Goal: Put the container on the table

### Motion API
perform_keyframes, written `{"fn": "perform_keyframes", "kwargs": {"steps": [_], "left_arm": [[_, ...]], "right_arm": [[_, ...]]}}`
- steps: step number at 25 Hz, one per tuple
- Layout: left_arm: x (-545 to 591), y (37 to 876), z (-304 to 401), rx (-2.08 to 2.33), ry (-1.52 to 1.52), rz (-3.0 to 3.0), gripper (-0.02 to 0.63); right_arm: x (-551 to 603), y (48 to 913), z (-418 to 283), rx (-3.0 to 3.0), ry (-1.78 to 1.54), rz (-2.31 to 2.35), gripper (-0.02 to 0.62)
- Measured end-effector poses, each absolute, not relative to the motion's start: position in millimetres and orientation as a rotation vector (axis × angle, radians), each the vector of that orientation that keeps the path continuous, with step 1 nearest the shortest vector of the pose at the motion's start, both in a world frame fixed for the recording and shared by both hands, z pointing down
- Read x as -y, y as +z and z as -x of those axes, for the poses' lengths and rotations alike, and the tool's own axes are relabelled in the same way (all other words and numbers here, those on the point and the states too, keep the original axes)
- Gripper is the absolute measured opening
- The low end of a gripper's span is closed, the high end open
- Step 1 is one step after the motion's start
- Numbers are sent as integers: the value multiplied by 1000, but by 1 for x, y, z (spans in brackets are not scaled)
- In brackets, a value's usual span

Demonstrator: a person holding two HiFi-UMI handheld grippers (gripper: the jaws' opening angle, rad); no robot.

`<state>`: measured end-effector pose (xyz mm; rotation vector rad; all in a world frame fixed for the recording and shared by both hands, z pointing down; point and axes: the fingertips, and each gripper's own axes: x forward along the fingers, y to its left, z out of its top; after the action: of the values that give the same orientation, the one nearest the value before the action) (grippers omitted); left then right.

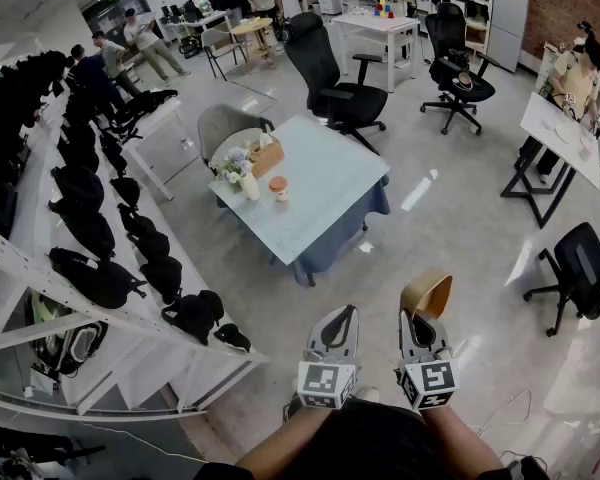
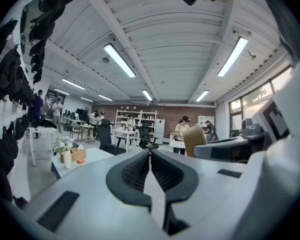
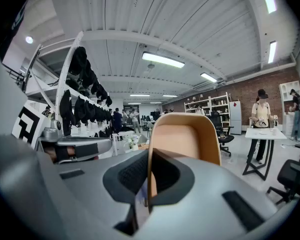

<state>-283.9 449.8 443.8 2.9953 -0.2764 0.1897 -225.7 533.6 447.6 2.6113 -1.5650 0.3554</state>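
Note:
A tan, rounded container [image 1: 425, 296] hangs over the floor, and my right gripper [image 1: 420, 318] is shut on its wall; in the right gripper view the container [image 3: 185, 144] rises just past the closed jaws of the right gripper [image 3: 149, 156]. Just to its left my left gripper [image 1: 338, 318] is shut and empty, its pads pressed together in the left gripper view [image 2: 150, 151], where the container [image 2: 194, 140] shows at the right. The pale blue table [image 1: 330, 183] stands some way ahead, at the middle of the head view.
On the table's far left part stand a white vase with flowers [image 1: 248, 180], a wicker tissue box [image 1: 267, 156] and an orange cup [image 1: 279, 188]. A white rack of black bags [image 1: 90, 228] runs along the left. Office chairs [image 1: 335, 73], other desks and people fill the room beyond.

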Motion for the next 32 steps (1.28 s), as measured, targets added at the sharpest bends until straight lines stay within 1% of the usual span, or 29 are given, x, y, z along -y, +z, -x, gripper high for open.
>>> {"fn": "perform_keyframes", "kwargs": {"steps": [9, 15, 22, 32], "left_arm": [[-451, 447, 278, 278, 225, -3000, 14], [-437, 464, 253, 245, 252, -2989, 14], [-400, 476, 203, 205, 257, -2953, 14], [-303, 472, 123, 194, 295, -2891, 14]], "right_arm": [[-535, 449, 217, 1580, 357, -2633, 6], [-523, 461, 191, 1563, 371, -2635, 6], [-489, 475, 144, 1522, 407, -2624, 6], [-405, 466, 53, 1451, 425, -2567, 6]]}}
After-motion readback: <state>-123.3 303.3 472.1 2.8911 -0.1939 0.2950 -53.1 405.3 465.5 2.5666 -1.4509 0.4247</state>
